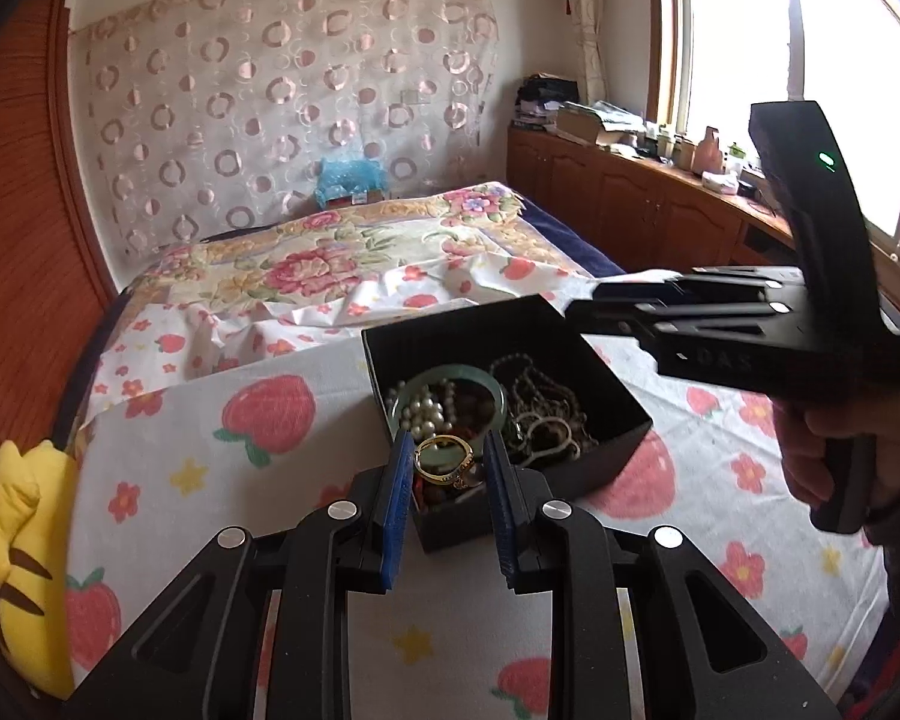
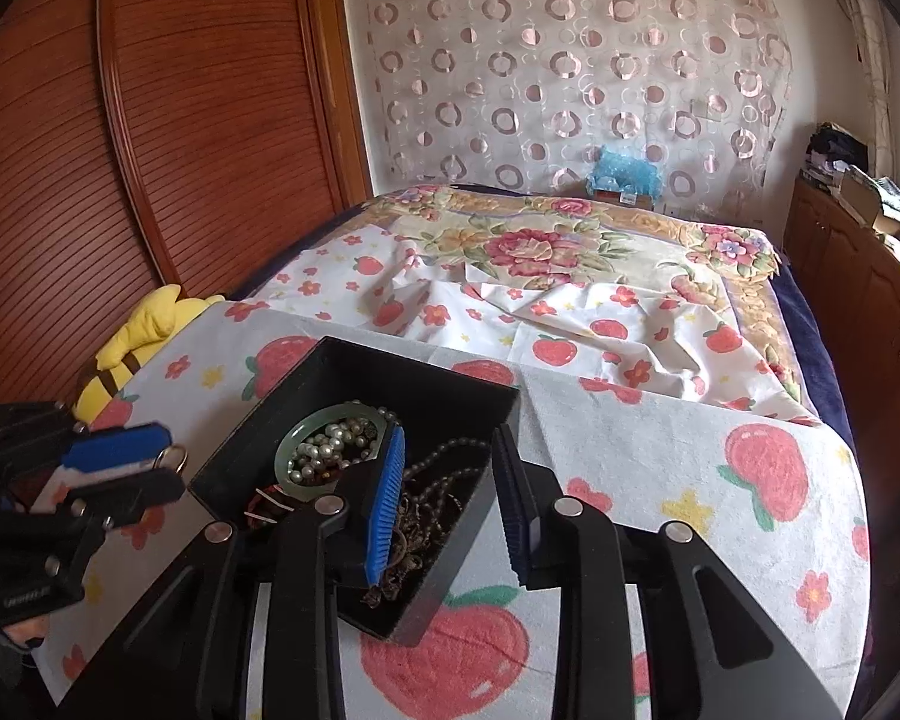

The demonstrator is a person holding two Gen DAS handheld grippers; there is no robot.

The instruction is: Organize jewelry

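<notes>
A black open box (image 1: 600, 456) (image 2: 414, 360) sits on the strawberry-print cloth. It holds a green jade bangle (image 1: 498, 390) (image 2: 297, 426), a pearl strand (image 1: 426, 408) (image 2: 324, 450) and dark bead chains (image 1: 546, 402) (image 2: 438, 480). My left gripper (image 1: 447, 462) (image 2: 171, 471) is shut on a gold ring (image 1: 444, 459) (image 2: 174, 457), lifted just above the box's near corner. My right gripper (image 2: 450, 468) (image 1: 582, 300) is open. Its left finger is inside the box, its right finger outside, and the box's right wall stands between the pads with a gap.
A yellow plush toy (image 1: 24, 540) (image 2: 150, 324) lies at the cloth's left edge beside a wooden wardrobe (image 2: 210, 90). A floral blanket (image 1: 330, 252) covers the bed behind. Wooden cabinets (image 1: 630, 198) with clutter run under the window. A hand (image 1: 840, 438) grips the right gripper's handle.
</notes>
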